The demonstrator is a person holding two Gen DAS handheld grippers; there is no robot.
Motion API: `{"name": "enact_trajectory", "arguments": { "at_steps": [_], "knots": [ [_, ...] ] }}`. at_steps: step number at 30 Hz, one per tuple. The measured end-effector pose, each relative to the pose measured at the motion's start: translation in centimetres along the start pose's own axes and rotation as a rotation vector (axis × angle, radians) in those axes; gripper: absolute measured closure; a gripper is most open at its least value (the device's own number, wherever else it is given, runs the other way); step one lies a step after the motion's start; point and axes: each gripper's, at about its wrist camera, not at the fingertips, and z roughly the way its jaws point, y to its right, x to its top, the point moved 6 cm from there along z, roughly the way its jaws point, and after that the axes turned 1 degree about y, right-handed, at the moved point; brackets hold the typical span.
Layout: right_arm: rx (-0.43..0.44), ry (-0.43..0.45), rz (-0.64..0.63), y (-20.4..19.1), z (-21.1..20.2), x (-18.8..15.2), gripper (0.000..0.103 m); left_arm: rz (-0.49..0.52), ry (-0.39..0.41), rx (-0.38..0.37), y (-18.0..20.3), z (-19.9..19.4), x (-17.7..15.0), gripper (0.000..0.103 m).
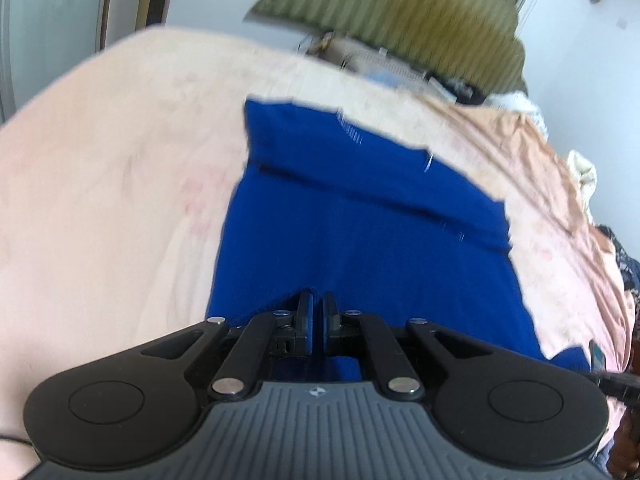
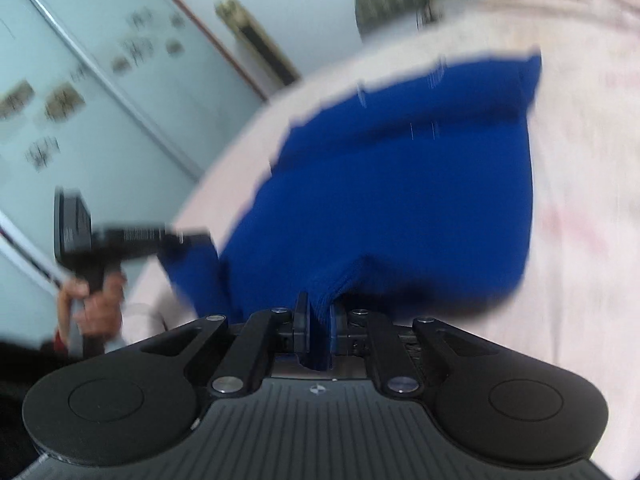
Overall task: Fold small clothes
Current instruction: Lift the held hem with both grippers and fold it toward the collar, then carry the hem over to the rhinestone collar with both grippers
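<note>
Here both tools, left [image 1: 316, 300] and right [image 2: 319, 304], pinch the blue garment [image 2: 400, 200].

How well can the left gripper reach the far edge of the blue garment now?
Probably not yet: the left gripper looks shut on the near edge of the blue garment. Nothing lies on the cloth between, so the way looks free.

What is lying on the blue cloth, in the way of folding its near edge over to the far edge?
Nothing visible. The blue cloth lies bare on the pink sheet, and the right gripper already pinches its near edge.
</note>
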Motion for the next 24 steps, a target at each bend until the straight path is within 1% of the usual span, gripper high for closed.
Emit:
{"name": "enact_trajectory", "arguments": {
  "at_steps": [4, 6, 9, 14, 19, 24],
  "knots": [
    [-0.027, 0.102, -0.016, 0.2, 0.3, 3.3, 0.090, 0.038, 0.060, 0.033, 0.9, -0.3, 2.0, 0.099],
    [-0.037, 0.138, -0.021, 0.5, 0.5, 4.4, 0.090, 0.051, 0.076, 0.039, 1.3, -0.1, 2.9, 0.099],
    [-0.069, 0.179, -0.025, 1.2, 1.5, 6.2, 0.090, 0.078, 0.098, 0.069, 1.9, 0.1, 4.1, 0.099],
    [-0.109, 0.218, -0.036, 1.7, 2.8, 8.0, 0.090, 0.113, 0.117, 0.131, 2.4, 0.9, 5.6, 0.099],
    [-0.160, 0.262, -0.043, 2.1, 2.9, 8.9, 0.090, 0.101, 0.100, 0.173, 2.4, 2.3, 6.4, 0.099],
    [-0.202, 0.284, -0.055, 2.3, 4.1, 9.8, 0.090, 0.124, 0.100, 0.229, 2.8, 3.6, 6.9, 0.099]
  ]
}}
